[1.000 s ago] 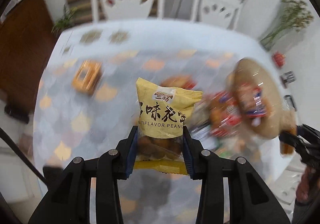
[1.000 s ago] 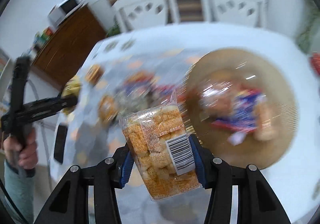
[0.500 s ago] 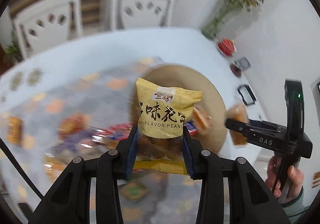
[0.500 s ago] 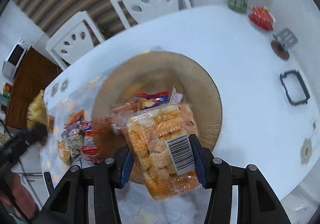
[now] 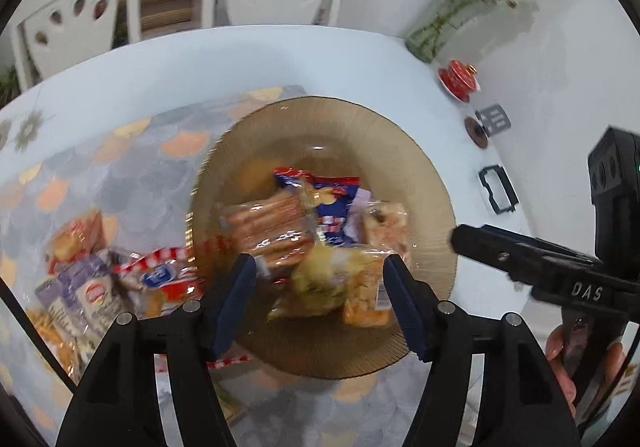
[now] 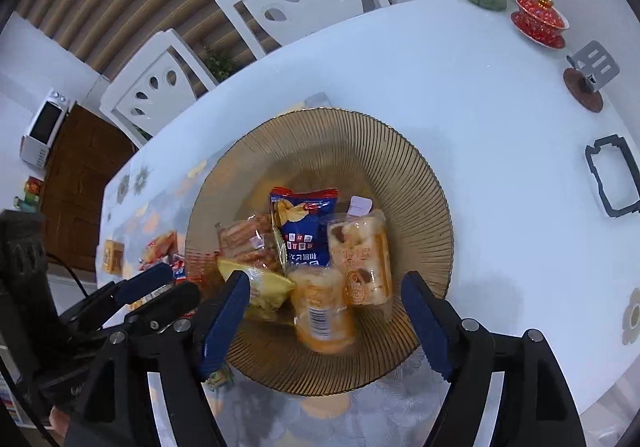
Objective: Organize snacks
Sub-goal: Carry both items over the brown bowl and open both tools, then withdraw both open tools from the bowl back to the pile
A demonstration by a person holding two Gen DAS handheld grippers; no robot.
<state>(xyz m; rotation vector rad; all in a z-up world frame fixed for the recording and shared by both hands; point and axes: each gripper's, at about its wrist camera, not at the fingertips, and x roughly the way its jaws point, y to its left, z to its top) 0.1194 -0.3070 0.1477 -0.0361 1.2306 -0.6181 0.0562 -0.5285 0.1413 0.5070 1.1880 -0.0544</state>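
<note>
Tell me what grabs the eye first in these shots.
A ribbed amber plate mid-table, heaped with snacks, a blue chip bag on top. Right above it both grippers, left and right, are opening, with a yellow pack and an orange pack just below their jaws.

Plate (image 6: 424, 183): amber glass look, ribbed, glossy. Snack packets (image 6: 304, 227): shiny plastic film. Table (image 6: 440, 79): smooth white gloss. Cabinet (image 6: 80, 167) at nine o'clock: matt wood.
</note>
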